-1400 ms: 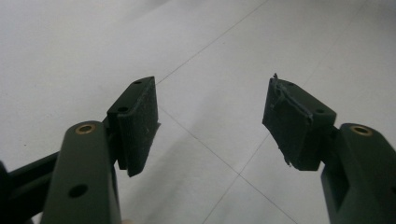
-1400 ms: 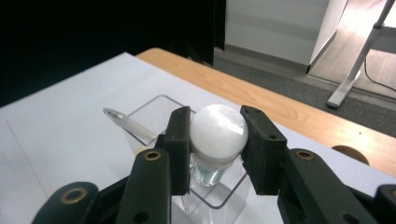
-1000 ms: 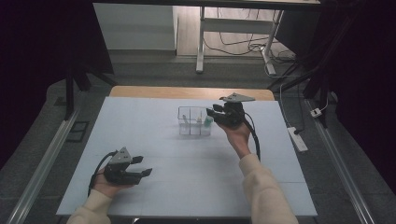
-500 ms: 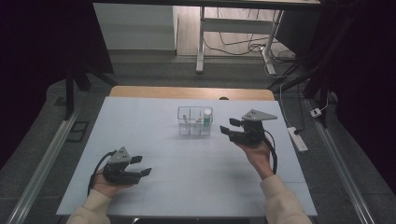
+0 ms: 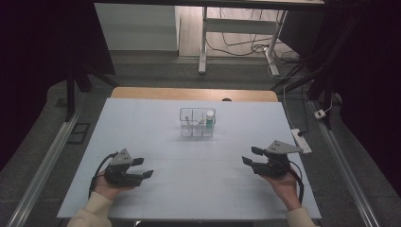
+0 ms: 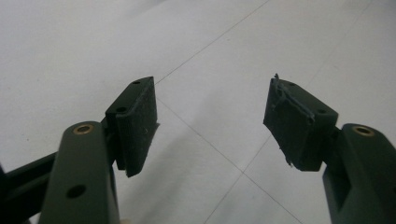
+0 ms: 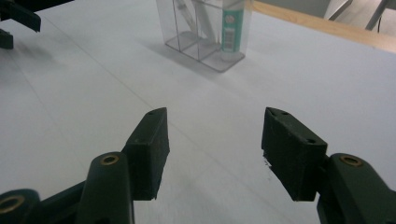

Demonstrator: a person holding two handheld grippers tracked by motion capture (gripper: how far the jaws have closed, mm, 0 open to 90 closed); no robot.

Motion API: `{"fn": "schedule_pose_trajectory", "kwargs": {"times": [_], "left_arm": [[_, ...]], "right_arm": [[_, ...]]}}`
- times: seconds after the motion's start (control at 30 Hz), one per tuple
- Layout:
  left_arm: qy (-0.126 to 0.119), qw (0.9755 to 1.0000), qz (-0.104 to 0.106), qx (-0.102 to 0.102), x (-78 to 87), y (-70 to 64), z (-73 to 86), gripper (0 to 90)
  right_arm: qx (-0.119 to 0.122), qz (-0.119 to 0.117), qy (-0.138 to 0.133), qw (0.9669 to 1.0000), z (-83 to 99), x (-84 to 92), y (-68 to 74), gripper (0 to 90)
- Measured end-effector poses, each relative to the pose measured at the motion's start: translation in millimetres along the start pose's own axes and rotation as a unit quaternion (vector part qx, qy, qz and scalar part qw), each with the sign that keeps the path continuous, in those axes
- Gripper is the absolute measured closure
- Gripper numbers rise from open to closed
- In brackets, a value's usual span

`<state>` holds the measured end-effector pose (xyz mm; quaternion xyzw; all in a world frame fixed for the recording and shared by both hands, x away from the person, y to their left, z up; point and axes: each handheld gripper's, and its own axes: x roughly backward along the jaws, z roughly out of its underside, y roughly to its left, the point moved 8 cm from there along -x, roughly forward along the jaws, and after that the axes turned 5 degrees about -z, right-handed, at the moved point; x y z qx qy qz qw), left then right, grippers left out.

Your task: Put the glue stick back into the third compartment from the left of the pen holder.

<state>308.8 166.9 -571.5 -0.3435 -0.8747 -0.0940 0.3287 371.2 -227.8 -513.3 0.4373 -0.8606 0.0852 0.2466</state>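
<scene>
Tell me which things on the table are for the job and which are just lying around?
For the job:
clear box
tube with green cap
left tool, open and empty
right tool, open and empty

Just lying around:
power strip
cables on the floor

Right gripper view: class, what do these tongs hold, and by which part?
Nothing. The right tongs stand open over bare table, apart from the clear organizer.

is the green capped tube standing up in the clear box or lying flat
Upright. The tube stands on end in the right compartment of the clear box, its green cap on top.
</scene>
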Motion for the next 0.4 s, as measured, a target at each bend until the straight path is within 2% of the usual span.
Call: {"fn": "schedule_pose_trajectory", "kwargs": {"times": [0.23, 0.4], "left_arm": [[-0.002, 1.0, -0.001, 0.001, 1.2, 0.3, -0.7, 34.5], [-0.002, 1.0, -0.002, 0.001, 1.4, 0.6, -1.1, 34.1]], "right_arm": [[-0.001, 0.005, 0.01, 0.9999, 18.2, 6.4, -5.8, 40.2], [0.001, 0.007, 0.012, 0.9999, 20.1, 5.9, -6.6, 39.9]]}}
